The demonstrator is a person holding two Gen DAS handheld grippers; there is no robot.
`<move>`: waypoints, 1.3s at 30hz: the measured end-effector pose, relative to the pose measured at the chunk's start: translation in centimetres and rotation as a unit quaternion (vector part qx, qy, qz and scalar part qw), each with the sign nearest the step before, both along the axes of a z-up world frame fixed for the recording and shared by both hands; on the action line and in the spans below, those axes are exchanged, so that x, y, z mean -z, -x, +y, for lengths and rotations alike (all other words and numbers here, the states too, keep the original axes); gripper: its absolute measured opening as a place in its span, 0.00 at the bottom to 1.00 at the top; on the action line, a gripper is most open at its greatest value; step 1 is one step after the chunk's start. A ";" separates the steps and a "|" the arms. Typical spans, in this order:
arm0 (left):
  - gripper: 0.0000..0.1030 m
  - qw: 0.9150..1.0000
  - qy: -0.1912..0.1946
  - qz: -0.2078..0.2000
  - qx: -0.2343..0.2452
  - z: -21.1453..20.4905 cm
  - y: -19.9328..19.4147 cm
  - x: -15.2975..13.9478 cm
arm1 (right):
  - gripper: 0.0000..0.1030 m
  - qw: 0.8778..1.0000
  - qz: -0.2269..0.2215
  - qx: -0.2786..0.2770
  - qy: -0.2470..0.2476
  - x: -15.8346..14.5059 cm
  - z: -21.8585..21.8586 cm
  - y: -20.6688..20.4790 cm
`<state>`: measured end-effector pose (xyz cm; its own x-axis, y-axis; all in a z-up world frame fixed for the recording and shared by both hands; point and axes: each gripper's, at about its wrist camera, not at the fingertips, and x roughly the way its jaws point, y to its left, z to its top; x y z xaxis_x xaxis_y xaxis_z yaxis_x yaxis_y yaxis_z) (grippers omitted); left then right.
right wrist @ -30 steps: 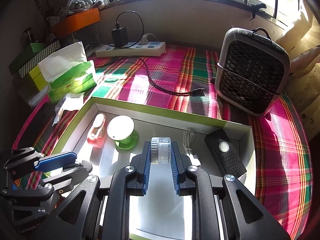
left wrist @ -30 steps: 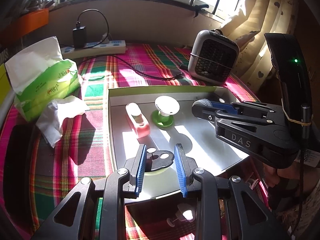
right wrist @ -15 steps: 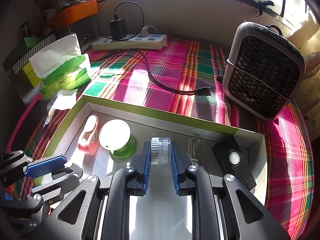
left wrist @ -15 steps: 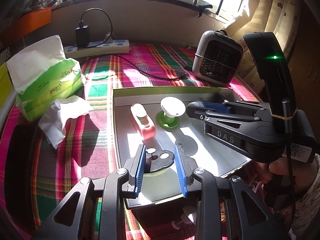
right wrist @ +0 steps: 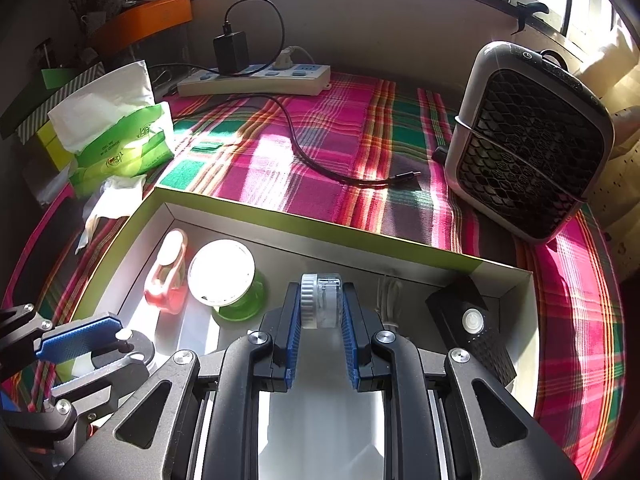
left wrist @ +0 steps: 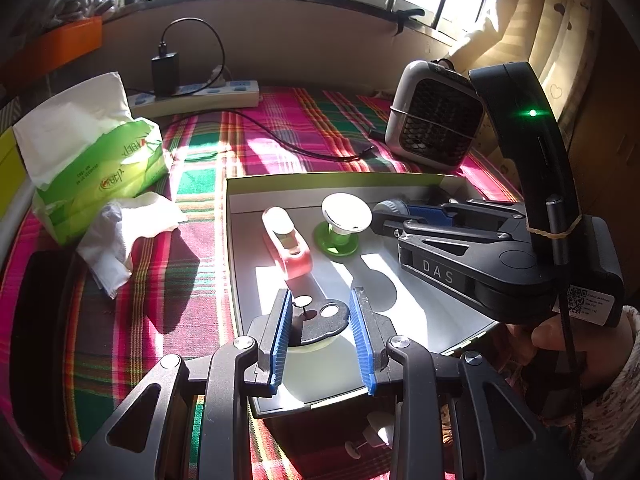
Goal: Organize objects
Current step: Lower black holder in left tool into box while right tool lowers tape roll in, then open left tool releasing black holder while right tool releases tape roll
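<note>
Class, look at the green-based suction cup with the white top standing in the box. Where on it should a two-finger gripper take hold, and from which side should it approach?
Probably the narrow neck of the suction cup, between white top and green base: the waist gives the fingers a seat. Come from the open near side of the box; the red holder lies close on its left, the right gripper on its right. Both grippers are loaded now.

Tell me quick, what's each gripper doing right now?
Left gripper: closed on the black plug adapter.
Right gripper: closed on the small clear roll.
</note>
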<state>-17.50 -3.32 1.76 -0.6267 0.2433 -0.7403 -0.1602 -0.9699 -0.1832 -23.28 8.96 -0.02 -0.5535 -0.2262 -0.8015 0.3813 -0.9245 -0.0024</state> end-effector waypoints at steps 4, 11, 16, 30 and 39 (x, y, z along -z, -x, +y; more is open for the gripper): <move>0.27 1.000 -0.001 0.000 0.000 0.0 0.0 0.0 | 0.19 1.000 0.000 0.003 -0.003 0.1 0.0 0.0; 0.27 1.000 0.000 0.000 0.000 0.0 0.0 0.1 | 0.31 1.000 -0.001 0.005 -0.002 0.1 0.1 0.0; 0.29 1.000 0.002 0.002 -0.002 0.0 0.0 0.1 | 0.40 1.000 0.002 0.007 -0.001 -0.1 0.1 -0.1; 0.34 1.000 0.002 0.004 -0.004 -0.1 -0.4 -0.3 | 0.45 1.000 0.015 0.013 0.011 -0.9 0.5 -1.0; 0.37 1.000 0.011 0.012 -0.009 -0.2 -1.4 -0.9 | 0.49 0.999 0.033 0.017 0.025 -2.3 1.2 -2.8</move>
